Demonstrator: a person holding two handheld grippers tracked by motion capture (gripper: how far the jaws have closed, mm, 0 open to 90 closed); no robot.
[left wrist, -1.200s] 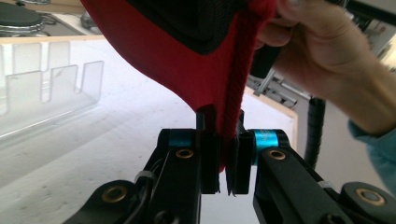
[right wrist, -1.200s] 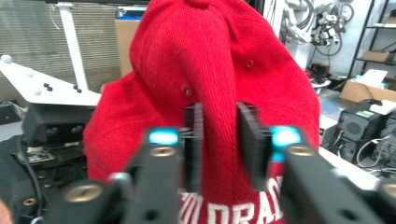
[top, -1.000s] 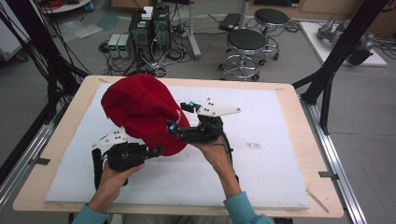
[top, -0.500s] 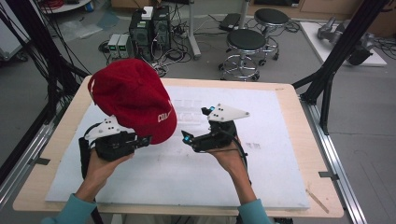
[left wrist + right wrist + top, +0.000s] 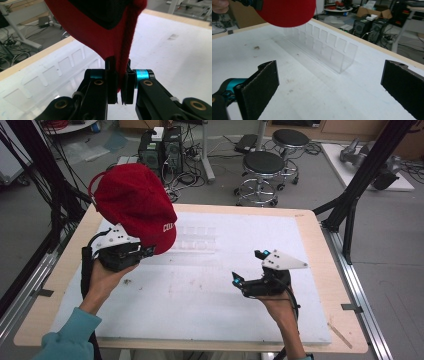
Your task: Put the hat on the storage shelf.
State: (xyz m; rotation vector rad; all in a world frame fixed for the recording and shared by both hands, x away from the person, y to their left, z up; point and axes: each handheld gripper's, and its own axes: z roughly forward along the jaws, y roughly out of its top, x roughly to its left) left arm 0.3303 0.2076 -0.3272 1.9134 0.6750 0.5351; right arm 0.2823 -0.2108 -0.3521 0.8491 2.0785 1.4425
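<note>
The left gripper (image 5: 119,82) clamps the red fabric baseball cap's (image 5: 135,205) edge alone; the thin hold risks slippage. The right gripper (image 5: 248,268) stands apart, empty.

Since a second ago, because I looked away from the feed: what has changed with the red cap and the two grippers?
The right gripper let go of the red cap; its jaws have just been opening, nothing between them, and it drew away to the right and toward the person. The left gripper carried the cap up and to the left. Unchanged: the left jaws stay clamped on the cap's edge, and the clear plastic rack sits in place.
</note>
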